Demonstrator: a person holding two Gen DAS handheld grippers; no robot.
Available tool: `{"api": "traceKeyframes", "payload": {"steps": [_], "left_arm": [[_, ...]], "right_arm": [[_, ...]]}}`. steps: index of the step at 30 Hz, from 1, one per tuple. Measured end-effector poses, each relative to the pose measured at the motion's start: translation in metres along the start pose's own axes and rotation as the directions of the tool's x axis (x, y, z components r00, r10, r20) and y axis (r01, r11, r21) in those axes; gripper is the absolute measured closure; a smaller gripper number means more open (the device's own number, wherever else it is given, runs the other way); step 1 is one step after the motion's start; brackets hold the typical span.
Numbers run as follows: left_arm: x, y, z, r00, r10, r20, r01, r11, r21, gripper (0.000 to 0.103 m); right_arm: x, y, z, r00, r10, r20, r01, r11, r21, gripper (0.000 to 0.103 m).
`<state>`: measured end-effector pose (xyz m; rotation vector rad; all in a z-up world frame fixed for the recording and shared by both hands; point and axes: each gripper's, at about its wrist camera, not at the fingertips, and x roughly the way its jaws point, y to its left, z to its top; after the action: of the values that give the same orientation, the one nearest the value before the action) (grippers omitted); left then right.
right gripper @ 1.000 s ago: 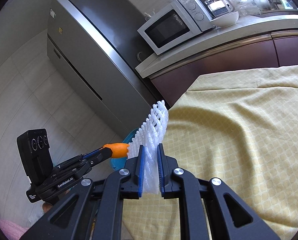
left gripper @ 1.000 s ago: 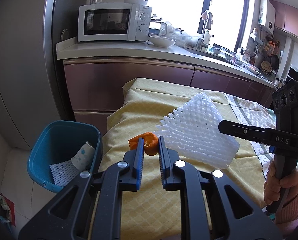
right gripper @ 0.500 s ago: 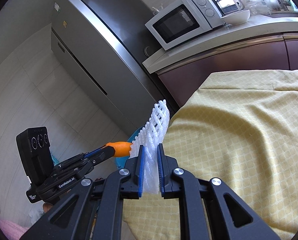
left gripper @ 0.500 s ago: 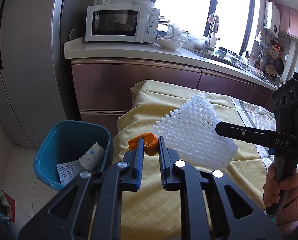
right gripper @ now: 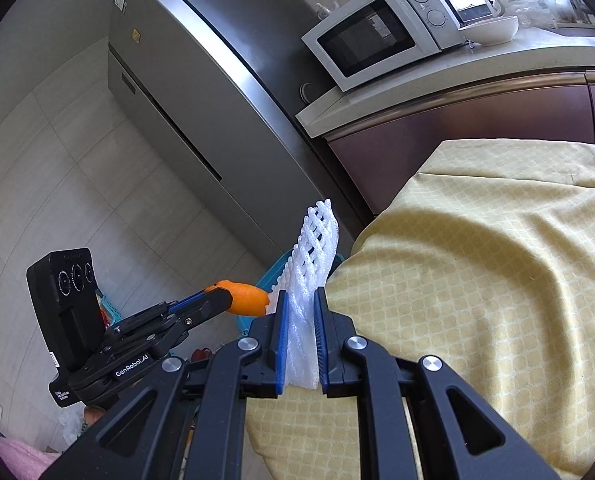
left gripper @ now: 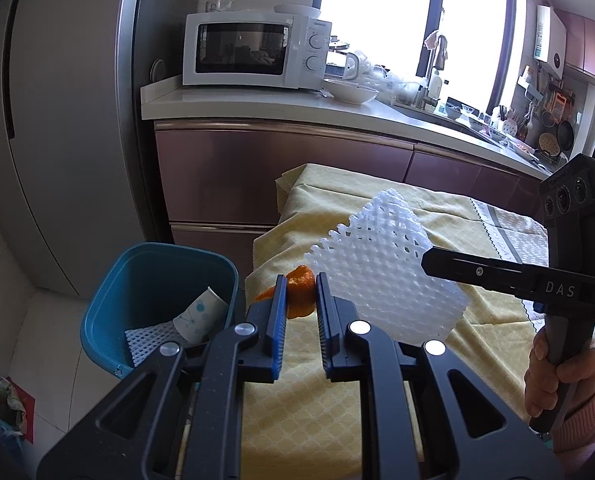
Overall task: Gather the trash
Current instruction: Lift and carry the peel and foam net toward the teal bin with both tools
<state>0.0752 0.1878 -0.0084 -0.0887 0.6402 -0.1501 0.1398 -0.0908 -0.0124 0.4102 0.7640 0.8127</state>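
Two items held above the table (left gripper: 321,412) edge, near the bin (left gripper: 137,280). Left gripper (left gripper: 300,280) clamped on peel (left gripper: 299,290): light, limp, likely slick; pinched at one end. Right gripper (right gripper: 300,296) clamped on foam net (right gripper: 311,264): featherlight, springy, edge-held; its sheet stands on edge, long axis pointing forward toward bin.

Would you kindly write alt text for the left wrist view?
The left gripper is shut on an orange peel above the edge of a yellow-clothed table, beside a teal bin holding a paper cup. To its right, the right gripper holds a white foam net.
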Motion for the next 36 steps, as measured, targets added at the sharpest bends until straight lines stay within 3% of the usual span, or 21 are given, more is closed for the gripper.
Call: {"api": "traceKeyframes", "payload": {"steps": [36], "left_arm": [[-0.015, 0.024, 0.001, 0.998, 0.067, 0.021, -0.067, 0.998, -0.022, 0.089]], "right_arm": [[0.037, 0.019, 0.010, 0.997, 0.049, -0.054, -0.050, 0.998, -0.025, 0.092]]}}
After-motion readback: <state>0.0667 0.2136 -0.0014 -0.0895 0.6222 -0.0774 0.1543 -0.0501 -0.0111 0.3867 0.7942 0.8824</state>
